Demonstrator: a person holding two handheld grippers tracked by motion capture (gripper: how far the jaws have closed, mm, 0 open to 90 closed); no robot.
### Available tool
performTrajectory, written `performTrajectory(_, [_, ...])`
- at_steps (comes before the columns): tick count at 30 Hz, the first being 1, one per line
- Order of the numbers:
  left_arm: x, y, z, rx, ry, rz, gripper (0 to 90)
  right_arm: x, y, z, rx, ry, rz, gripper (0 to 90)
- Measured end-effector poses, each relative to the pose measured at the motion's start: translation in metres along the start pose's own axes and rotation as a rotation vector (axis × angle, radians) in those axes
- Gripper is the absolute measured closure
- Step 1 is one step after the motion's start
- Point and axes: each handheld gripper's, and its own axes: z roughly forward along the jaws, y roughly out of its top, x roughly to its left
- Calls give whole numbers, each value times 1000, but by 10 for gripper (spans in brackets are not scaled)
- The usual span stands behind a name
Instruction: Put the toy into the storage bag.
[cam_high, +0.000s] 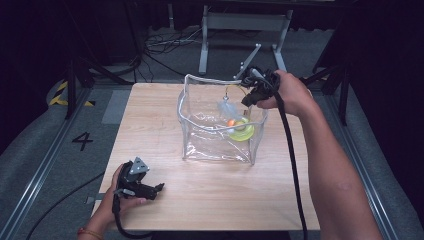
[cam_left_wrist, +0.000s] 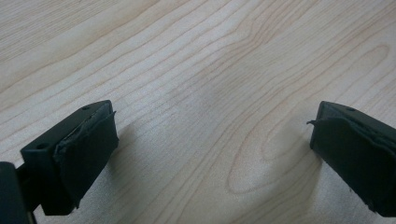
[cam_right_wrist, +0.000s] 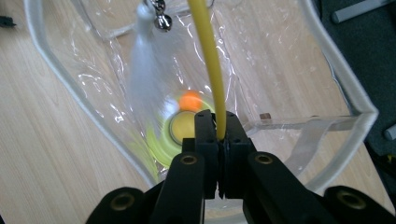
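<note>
A clear plastic bag (cam_high: 186, 100) stands open on the wooden table (cam_high: 150, 115). Inside lies a yellow disc toy (cam_high: 243, 131) with an orange ball (cam_high: 231, 122). My right gripper (cam_high: 250, 97) hovers over the bag's far right corner, shut on a thin yellow rod (cam_right_wrist: 208, 60). A white feather tuft (cam_right_wrist: 142, 70) and a small bell (cam_right_wrist: 162, 21) dangle from the rod's end above the disc (cam_right_wrist: 161, 142). The right gripper (cam_right_wrist: 221, 126) points down into the bag's mouth. My left gripper (cam_high: 159, 187) rests at the table's near left, open over bare wood (cam_left_wrist: 212, 140).
The bag's white rim (cam_right_wrist: 345, 79) curves around the rod on both sides. A metal stand (cam_high: 245, 30) and cables lie on the floor behind the table. A floor marking "4" (cam_high: 82, 141) is left of the table.
</note>
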Motion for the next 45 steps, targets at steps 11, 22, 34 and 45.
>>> performTrajectory(11, [0,0,0,-2,0,0,11,4,-14,27,39,49,-5,883])
performTrajectory(22, [0,0,0,-1,0,1,12,4,-20,40,87,74,-14,883])
performTrajectory(34, [0,0,0,-1,1,0,11,3,-25,43,89,86,-9,879])
performTrajectory(45, [0,0,0,-1,1,1,11,4,-26,40,75,66,-3,871])
